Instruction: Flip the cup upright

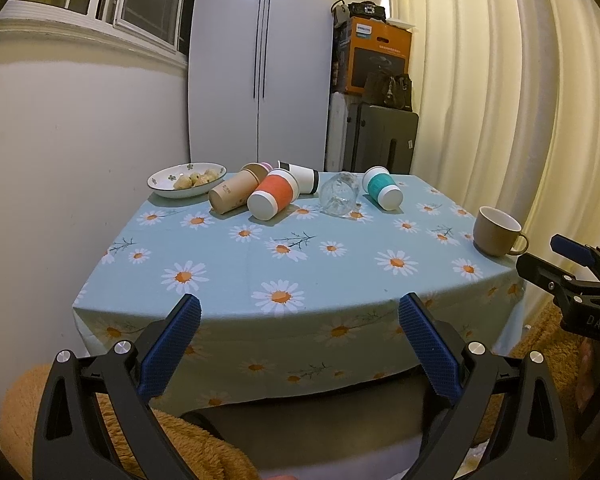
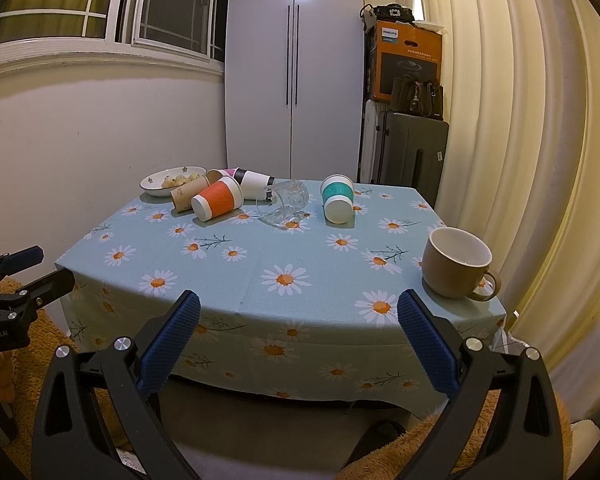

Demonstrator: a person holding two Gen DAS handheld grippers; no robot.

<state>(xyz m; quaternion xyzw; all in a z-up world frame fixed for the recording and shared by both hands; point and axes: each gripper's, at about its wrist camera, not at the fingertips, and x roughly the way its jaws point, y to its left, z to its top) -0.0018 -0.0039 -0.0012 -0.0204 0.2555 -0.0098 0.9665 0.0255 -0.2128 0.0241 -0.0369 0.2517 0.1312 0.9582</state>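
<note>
Several cups lie on their sides at the far end of the table (image 1: 340, 272): a plain brown paper cup (image 1: 231, 195), an orange-banded cup (image 1: 274, 196), a white and black cup (image 1: 302, 176), a clear glass (image 1: 340, 194) and a teal-banded cup (image 1: 382, 188). They also show in the right wrist view: orange cup (image 2: 218, 201), glass (image 2: 283, 203), teal cup (image 2: 337, 199). A brown mug (image 2: 456, 263) stands upright at the right front corner. My left gripper (image 1: 299, 308) and right gripper (image 2: 299, 306) are open, empty, in front of the near table edge.
A white bowl of food (image 1: 187, 179) sits at the far left corner. The daisy tablecloth hangs over the near edge. A wall is to the left, a white wardrobe (image 1: 260, 60) behind, a suitcase and boxes (image 1: 380, 92) at back right, curtains on the right.
</note>
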